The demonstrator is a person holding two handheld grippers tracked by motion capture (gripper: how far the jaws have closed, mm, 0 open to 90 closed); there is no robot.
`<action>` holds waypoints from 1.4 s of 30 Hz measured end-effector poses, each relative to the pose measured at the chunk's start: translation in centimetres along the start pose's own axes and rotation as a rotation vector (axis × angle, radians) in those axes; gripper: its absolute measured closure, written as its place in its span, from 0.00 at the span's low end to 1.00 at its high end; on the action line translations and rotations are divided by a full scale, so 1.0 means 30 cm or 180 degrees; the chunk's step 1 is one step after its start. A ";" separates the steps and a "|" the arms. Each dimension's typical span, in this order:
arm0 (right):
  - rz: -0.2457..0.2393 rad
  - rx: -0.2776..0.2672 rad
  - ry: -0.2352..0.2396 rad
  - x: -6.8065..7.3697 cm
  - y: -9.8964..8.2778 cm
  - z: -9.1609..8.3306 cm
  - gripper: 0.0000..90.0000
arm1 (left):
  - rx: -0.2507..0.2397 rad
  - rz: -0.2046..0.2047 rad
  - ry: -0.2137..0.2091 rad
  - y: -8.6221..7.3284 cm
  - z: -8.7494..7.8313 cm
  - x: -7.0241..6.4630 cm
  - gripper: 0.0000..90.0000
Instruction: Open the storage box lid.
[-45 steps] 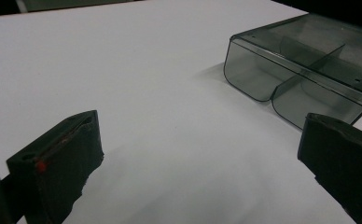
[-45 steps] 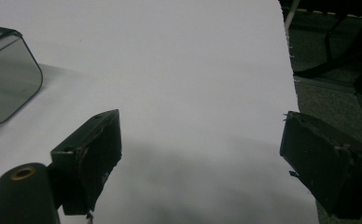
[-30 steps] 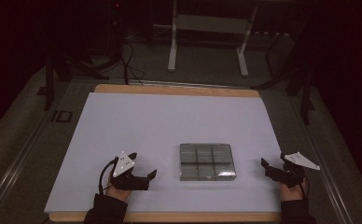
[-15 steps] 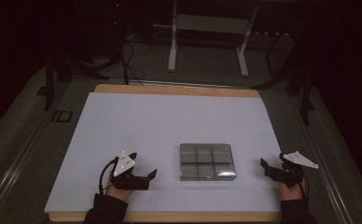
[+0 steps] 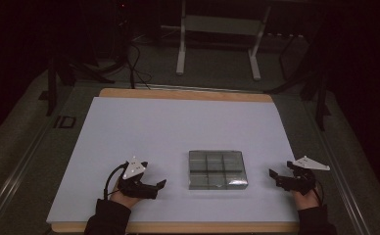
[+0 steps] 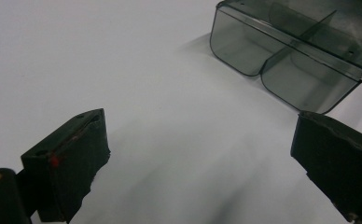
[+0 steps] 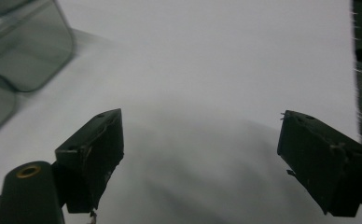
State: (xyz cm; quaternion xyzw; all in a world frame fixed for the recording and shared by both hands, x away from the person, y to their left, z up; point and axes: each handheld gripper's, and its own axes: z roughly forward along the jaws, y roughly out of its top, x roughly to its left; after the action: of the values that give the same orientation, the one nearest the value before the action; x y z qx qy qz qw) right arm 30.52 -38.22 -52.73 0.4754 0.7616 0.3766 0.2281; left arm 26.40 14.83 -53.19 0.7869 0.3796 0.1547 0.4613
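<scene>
The smoky-grey see-through plastic organiser box with six compartments (image 5: pixel 218 169) lay flat on the white sheet covering the table (image 5: pixel 178 127), near the front edge, roughly between our two hands. Its cells looked empty as far as we could tell; a glossy patch near its front right corner was hard to read. In the left gripper view the box (image 6: pixel 291 56) sat up and to the right, well apart from the jaws; in the right gripper view just a rounded corner of it (image 7: pixel 25 51) showed at upper left, cut off by the frame.

We held the left claw (image 5: pixel 159 185) wide, nothing in it, low over the table just left of the box. The right claw (image 5: pixel 274 177) was wide too, empty, off to the box's right near the sheet's edge.

Progress, in our judgement: work on the box hadn't started yet, no contact either side. Approach and grip were all left to do.

Hard to make out: whether the box had a lid, & the dark bkgd beyond the table, where a pale metal frame (image 5: pixel 217 29) stood.
</scene>
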 end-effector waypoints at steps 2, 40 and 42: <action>-0.0055 0.0032 0.0106 0.006 0.009 0.000 0.16 | 0.0022 0.0003 -0.0035 0.006 0.005 -0.005 0.06; -0.0875 0.0135 0.1193 0.168 0.047 0.082 1.00 | 0.0388 0.0427 -0.0649 0.078 0.171 -0.121 0.95; -0.0881 0.0156 0.1225 0.172 0.044 0.090 1.00 | 0.0405 0.0505 -0.0679 0.078 0.180 -0.127 0.99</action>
State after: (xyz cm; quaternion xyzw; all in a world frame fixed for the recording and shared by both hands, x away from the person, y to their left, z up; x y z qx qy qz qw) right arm 30.85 -32.30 -53.29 0.2913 0.8579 0.4069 0.1166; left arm 28.14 8.05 -53.64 0.8540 0.2741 0.0818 0.4346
